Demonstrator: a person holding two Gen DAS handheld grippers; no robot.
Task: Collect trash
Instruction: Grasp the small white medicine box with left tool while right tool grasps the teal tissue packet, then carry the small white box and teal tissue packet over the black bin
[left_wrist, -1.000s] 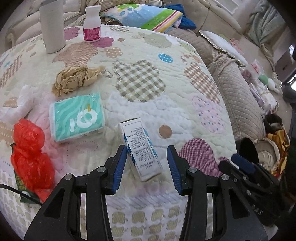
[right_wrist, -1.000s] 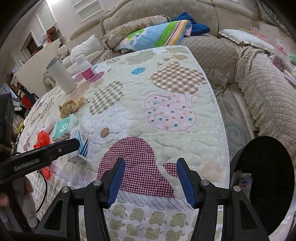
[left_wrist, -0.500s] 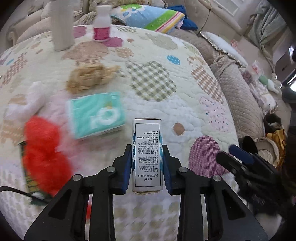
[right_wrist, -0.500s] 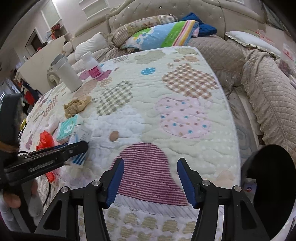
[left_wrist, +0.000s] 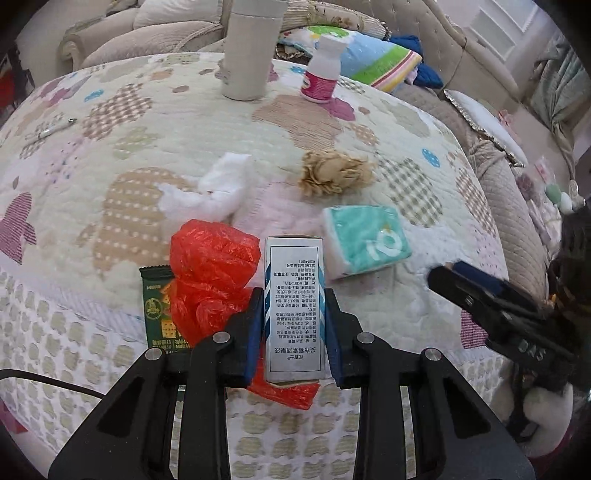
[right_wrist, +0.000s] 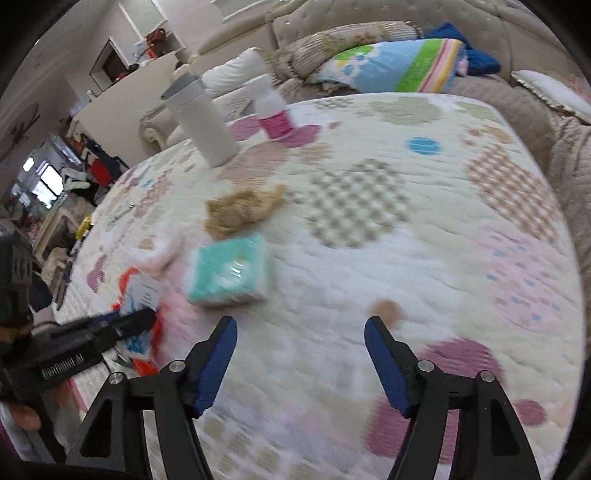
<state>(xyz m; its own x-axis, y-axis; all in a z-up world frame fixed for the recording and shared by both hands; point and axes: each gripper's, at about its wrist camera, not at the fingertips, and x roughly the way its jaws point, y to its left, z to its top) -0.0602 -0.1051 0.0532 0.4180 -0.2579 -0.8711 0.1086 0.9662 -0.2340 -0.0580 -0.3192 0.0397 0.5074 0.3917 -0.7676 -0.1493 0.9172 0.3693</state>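
Note:
My left gripper (left_wrist: 294, 295) is shut on a small white and blue medicine box (left_wrist: 294, 306), held upright above the quilted table (left_wrist: 184, 122). Under and left of the box lie a crumpled red plastic bag (left_wrist: 212, 273) and a dark green snack wrapper (left_wrist: 157, 306). A white tissue wad (left_wrist: 218, 188), a tan crumpled paper (left_wrist: 334, 171) and a teal tissue pack (left_wrist: 367, 238) lie farther in. My right gripper (right_wrist: 301, 325) hovers over the table with its jaws opening and nothing between them; the teal tissue pack (right_wrist: 231, 271) sits just ahead to its left.
A tall white tumbler (left_wrist: 251, 48) and a white bottle with a pink label (left_wrist: 321, 70) stand at the table's far side. A pen (left_wrist: 55, 127) lies at the far left. Sofas with cushions (right_wrist: 399, 64) ring the table.
My left gripper closed on the medicine box, lifted it and carried it left over the red bag. The right gripper moved left toward the teal pack and its jaws widened.

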